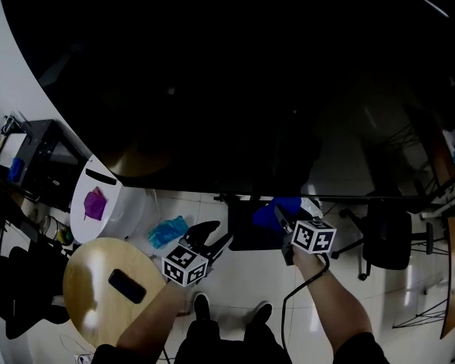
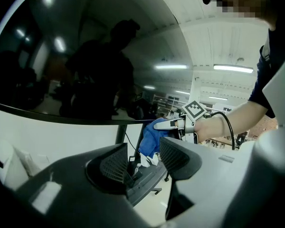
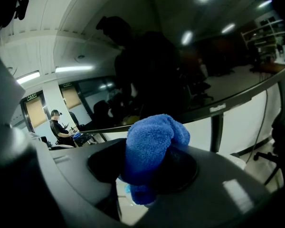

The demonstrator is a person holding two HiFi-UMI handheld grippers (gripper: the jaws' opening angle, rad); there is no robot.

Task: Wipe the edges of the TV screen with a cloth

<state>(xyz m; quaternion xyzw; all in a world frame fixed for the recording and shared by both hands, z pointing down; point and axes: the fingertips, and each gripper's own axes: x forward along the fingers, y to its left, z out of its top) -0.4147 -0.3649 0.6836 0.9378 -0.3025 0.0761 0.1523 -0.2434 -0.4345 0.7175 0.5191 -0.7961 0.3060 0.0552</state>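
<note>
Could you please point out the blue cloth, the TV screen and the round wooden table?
blue cloth (image 3: pixel 152 141): right gripper view, bunched top.
TV screen (image 1: pixel 212 67): head view, dark glass.
round wooden table (image 1: pixel 87 279): head view, bare top.

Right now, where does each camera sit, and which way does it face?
Head view: on the person's head, facing steeply down past the TV screen; forearms, shoes, left gripper and right gripper show.
Left gripper view: on the left gripper, along its open, empty jaws towards the screen's lower edge; the right hand shows.
Right gripper view: on the right gripper, along jaws shut on the blue cloth, towards the screen; the person's reflection shows.
Shared: cloth and screen edge, in all three.
</note>
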